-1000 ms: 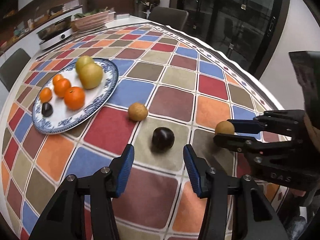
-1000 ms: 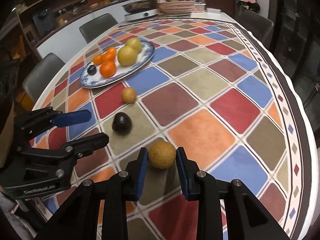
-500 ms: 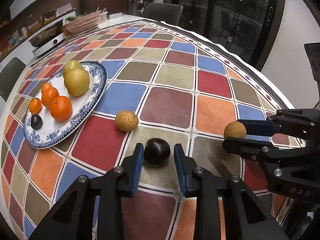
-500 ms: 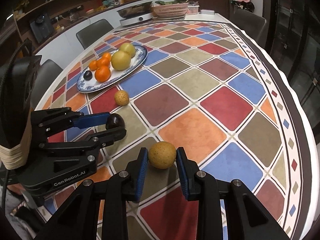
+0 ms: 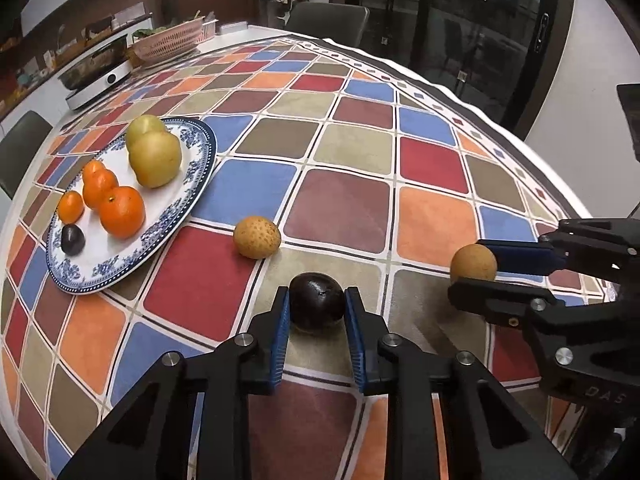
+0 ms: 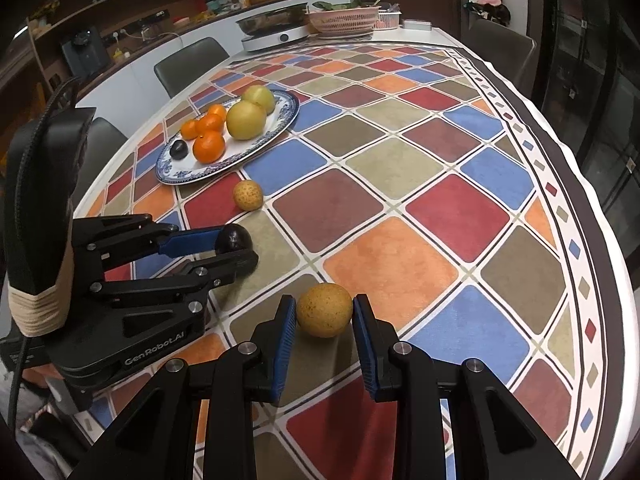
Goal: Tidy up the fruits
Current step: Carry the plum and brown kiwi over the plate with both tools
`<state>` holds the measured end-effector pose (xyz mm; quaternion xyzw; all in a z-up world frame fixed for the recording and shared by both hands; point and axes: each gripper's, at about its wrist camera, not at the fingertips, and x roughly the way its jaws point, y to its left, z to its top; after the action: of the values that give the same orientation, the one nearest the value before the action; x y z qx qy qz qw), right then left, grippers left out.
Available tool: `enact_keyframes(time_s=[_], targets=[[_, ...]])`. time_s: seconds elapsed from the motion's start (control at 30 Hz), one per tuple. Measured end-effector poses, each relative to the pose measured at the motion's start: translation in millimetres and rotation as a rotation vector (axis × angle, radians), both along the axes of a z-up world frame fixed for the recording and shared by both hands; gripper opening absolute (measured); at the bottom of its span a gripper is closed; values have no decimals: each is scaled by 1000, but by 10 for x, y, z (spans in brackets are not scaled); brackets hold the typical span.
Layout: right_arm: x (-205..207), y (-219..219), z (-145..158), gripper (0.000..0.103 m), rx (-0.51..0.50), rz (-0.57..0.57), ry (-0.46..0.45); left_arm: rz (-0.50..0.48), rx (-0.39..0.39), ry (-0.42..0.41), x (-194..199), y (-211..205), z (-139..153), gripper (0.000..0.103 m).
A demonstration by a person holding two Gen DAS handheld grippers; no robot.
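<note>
My left gripper [image 5: 316,306] is shut on a dark plum [image 5: 317,306], low over the tablecloth; it also shows in the right wrist view [image 6: 234,240]. My right gripper [image 6: 324,314] is shut on a speckled tan fruit [image 6: 324,310], seen from the left wrist view too [image 5: 473,263]. A second tan fruit [image 5: 256,237] lies loose on the cloth between the plum and the plate. The blue-and-white plate [image 5: 196,184] at the left holds two yellow pears [image 5: 154,156], several oranges [image 5: 121,211] and a small dark plum [image 5: 72,239].
The table carries a chequered coloured cloth [image 5: 348,208]; its edge curves close on the right. At the far end stand a hot-pot cooker [image 5: 98,76] and a pink basket [image 5: 168,40]. Chairs [image 6: 188,64] stand around the table.
My left gripper moved forward around the dark plum and closed on it. My right gripper has kept its hold on the tan fruit.
</note>
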<state>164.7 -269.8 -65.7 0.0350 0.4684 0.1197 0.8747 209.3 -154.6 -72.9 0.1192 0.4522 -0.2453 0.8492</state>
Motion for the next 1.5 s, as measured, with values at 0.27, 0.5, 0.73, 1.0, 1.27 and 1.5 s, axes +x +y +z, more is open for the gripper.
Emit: enact_keyframes(time_s=[0.27,0.5,0.73,1.0,1.27,1.5], targets=[[10,87,120,30,5,24,-21,34,-23,-24,-117,204,177,27],[54,343,276,30,25,91,-45,85,-44,-63,-219,548,380,27],[130,725,444,30,4,174,-93,165,-49,-108,-188,921,560,27],[352,1090,582,30,-11,252,-117,196,-18,-160,-47,1195,715,27],[673,1298,688,30,-66,302,-141,192,14,-170,198,1363,759,27],[1063,1436,675,30,-74,322,-126,201,3,-139,543,1466,702,27]])
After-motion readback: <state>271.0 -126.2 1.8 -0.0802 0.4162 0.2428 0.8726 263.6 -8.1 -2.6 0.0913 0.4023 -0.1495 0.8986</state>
